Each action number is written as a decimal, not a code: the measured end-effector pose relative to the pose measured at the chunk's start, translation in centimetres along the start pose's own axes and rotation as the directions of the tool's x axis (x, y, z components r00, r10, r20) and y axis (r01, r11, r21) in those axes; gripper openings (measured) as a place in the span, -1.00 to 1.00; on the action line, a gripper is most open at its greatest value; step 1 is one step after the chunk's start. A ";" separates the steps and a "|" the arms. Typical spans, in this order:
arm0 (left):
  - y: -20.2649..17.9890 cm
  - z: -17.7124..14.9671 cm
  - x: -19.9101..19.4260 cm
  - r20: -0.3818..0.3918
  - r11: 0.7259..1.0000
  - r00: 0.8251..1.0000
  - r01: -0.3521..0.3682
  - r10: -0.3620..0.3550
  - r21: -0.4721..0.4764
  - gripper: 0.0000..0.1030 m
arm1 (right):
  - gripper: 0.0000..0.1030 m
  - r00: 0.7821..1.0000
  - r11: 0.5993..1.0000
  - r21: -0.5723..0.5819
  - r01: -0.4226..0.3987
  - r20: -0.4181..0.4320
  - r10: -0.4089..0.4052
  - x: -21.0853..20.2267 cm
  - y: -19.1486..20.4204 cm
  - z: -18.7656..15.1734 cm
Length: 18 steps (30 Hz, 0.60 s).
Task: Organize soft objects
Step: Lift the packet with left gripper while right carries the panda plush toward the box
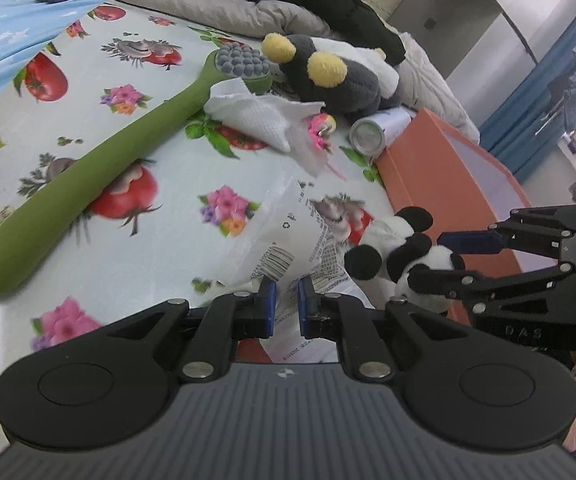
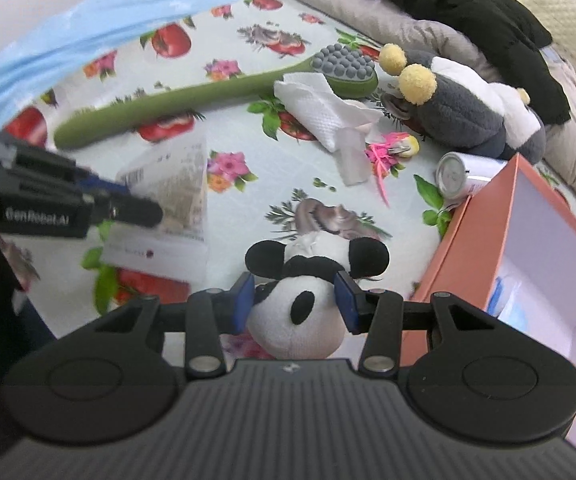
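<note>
We grip the panda plush (image 2: 302,300) in our right gripper (image 2: 298,302); our left gripper (image 1: 287,306), fingers narrow, pinches the plastic packet (image 1: 284,240) at twelve o'clock.

1. "GenRobot.AI" stood in pale letters on the side of the left gripper (image 2: 138,210), seen from the right wrist view.
2. The clear plastic packet (image 1: 284,240) carried a barcode, a recycling sign and blocks of small print, too small to read.
3. Embossed letters on the right gripper (image 1: 458,258) were too faint to make out.
</note>
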<state>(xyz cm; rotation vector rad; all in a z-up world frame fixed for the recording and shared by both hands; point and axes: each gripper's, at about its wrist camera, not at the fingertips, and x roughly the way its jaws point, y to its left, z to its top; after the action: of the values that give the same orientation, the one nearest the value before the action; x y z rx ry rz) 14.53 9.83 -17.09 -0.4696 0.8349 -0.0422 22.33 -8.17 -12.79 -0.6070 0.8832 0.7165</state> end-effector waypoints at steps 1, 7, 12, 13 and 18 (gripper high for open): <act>0.1 -0.3 -0.3 -0.008 1.000 1.000 -0.009 0.009 0.006 -0.74 | -0.08 1.000 0.999 0.032 -0.009 0.013 0.008 -0.2 0.2 -0.2; 1.6 -1.6 -0.9 -0.055 0.999 0.998 -0.041 0.042 0.019 -0.74 | -0.08 0.997 0.979 0.197 -0.048 0.068 0.035 -0.5 1.9 -2.4; 2.5 -2.4 -0.3 -0.076 0.998 0.995 -0.064 0.064 0.002 -0.73 | -0.06 0.997 0.933 0.355 -0.054 0.071 0.031 -0.1 2.6 -4.6; 2.6 -2.4 -0.3 -0.077 0.998 0.995 -0.067 0.066 -0.004 -0.72 | -0.05 0.997 0.920 0.387 -0.061 0.068 0.038 0.0 2.5 -4.9; 3.1 -2.4 -0.8 -0.051 0.995 0.995 -0.084 0.082 -0.045 0.03 | 0.10 0.997 0.866 0.495 -0.072 0.066 0.045 -0.1 1.9 -6.1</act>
<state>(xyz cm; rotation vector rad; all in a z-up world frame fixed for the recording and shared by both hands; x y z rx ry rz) 11.82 11.83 -19.19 -0.4797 0.9046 0.0428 18.01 -11.49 -16.13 -0.0981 0.9945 0.5237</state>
